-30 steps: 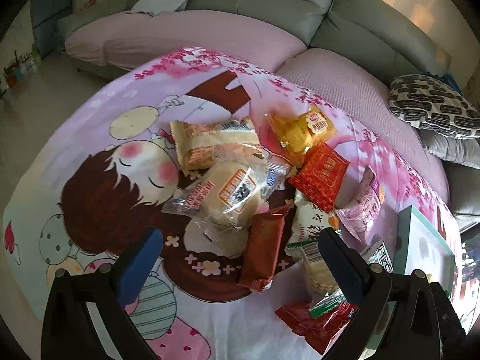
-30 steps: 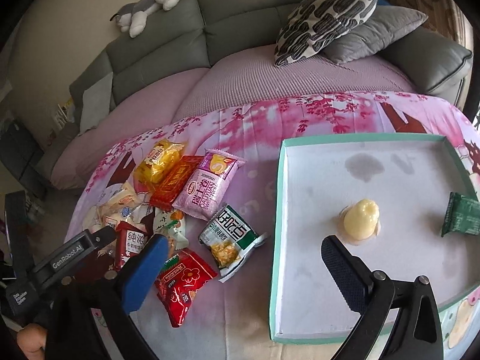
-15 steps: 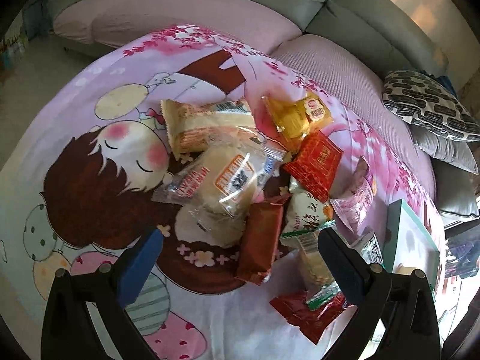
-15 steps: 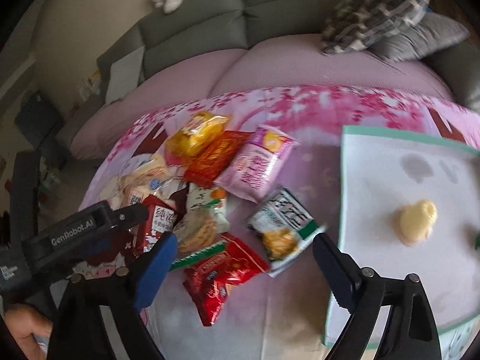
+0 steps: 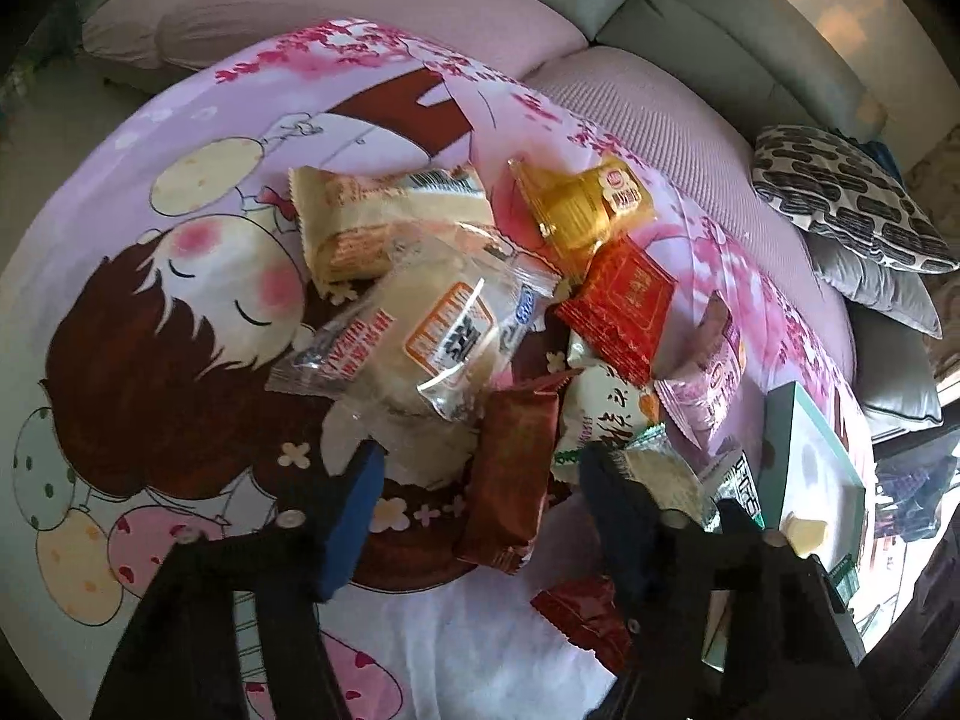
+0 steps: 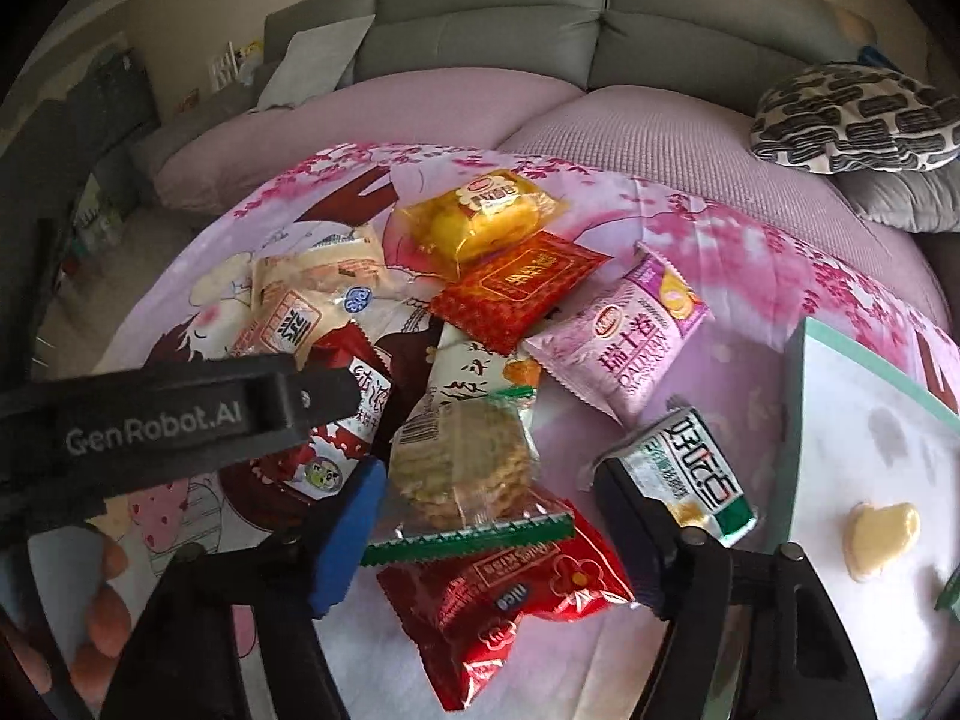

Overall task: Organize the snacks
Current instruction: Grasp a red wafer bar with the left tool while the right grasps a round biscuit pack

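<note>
Right wrist view shows the right gripper has swung left from the tray to the snack pile, jaws spread over the cracker pack; left gripper also gapes, empty, so a pick looks next.

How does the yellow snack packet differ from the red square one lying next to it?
The yellow packet is see-through and puffy, showing a yellow cake inside; the red packet is opaque and flat with gold print. The yellow one lies farther back, the red one's corner overlapping it. Both are sealed and rest on the pink blanket.

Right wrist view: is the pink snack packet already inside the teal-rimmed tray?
No, the pink snack packet lies on the blanket, left of the teal-rimmed tray.
</note>
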Motion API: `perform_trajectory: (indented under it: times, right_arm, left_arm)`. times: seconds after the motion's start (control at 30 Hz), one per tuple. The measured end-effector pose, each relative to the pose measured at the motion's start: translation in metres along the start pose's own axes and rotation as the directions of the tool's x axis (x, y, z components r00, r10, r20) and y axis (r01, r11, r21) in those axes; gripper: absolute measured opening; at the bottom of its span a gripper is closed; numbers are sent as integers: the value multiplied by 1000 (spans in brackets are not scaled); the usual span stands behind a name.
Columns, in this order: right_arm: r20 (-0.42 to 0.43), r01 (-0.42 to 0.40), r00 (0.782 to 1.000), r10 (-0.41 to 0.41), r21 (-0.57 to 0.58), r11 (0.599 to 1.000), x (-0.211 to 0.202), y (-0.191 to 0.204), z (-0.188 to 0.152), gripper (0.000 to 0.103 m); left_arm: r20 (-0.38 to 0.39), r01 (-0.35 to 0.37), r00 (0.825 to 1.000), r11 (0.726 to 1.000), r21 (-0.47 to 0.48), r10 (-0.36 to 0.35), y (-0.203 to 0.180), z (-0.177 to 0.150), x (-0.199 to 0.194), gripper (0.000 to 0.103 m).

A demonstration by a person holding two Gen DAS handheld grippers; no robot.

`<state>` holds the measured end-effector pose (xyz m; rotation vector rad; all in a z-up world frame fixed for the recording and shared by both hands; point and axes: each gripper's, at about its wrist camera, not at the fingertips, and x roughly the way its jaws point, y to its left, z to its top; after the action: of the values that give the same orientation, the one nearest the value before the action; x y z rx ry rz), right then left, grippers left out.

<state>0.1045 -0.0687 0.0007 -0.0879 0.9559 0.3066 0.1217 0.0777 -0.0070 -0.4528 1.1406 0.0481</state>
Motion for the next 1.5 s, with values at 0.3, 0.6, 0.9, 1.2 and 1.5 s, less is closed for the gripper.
perform_trajectory:
  times: [0.3,0.6,0.9,1.2,1.5]
  right_arm:
    - [-10,-9,1000,9,2,1000,12,6,1,63]
    - [-3,-18,1000,18,28,999,3,1,2,60]
    - [9,-30,1000,29,68,997,-14,-10,3,57]
    - [39,-57,998,52,117,992,-37,-24,3,57]
    - [66,-71,996,61,166,984,-54,-41,2,34]
  left_arm:
    - [-47,22,999,999,-26,-23,2,-1,15,39]
    - [-25,65,998,998,-16,-66,-3,-2,12,25]
    - [41,82,996,996,-17,-81,-3,0,-8,25]
    - [84,109,990,994,9,-109,-12,-1,-24,25]
    - [98,112,988,993,40,-116,-22,-5,-30,25]
